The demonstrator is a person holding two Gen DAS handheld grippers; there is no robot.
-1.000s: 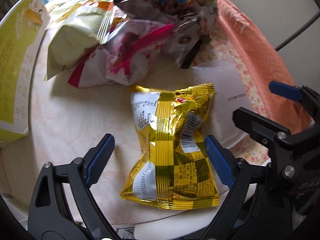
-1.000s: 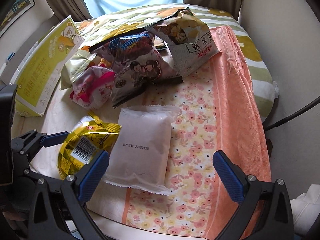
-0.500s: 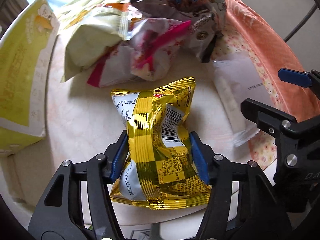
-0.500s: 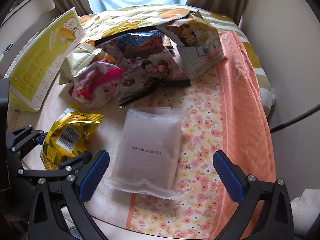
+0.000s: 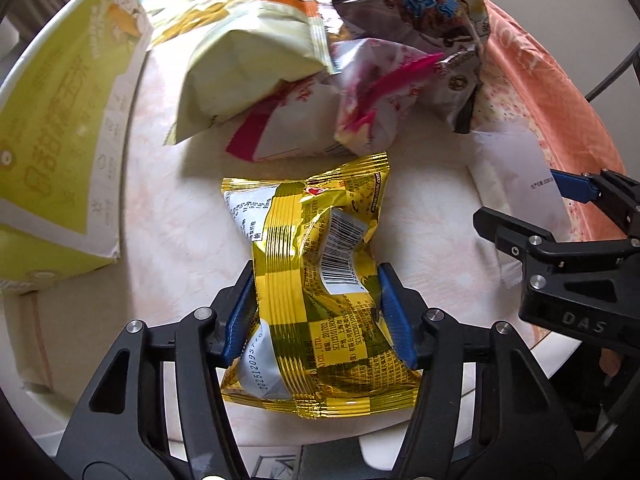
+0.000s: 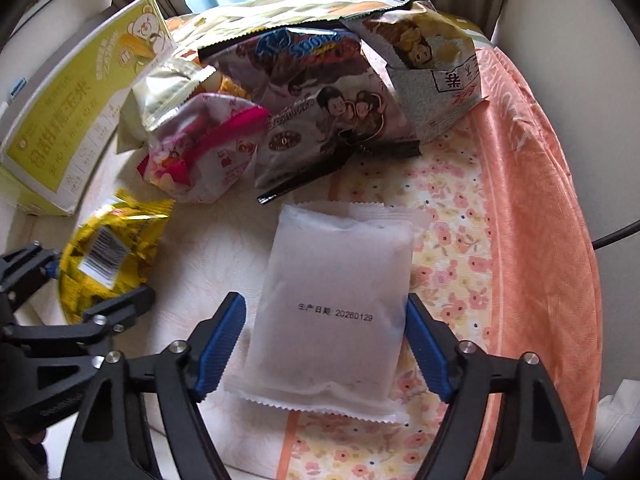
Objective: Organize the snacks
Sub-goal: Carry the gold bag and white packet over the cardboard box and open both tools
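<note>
L gripper (image 5: 318, 312): jaws clenched on gold snack bag (image 5: 316, 292), pads pinching its waist; bag lies on pale cloth. R gripper (image 6: 324, 344): jaws just closing around white pouch (image 6: 332, 312) on floral cloth (image 6: 452, 208); R pad touching, L pad w/ gap, not gripped. Snack pile (image 6: 304, 100) behind; green box (image 5: 60, 120) at left.

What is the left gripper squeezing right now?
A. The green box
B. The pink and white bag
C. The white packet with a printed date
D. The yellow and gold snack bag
D: the left gripper has its blue pads pressed into both sides of the yellow and gold snack bag, pinching its middle.
</note>
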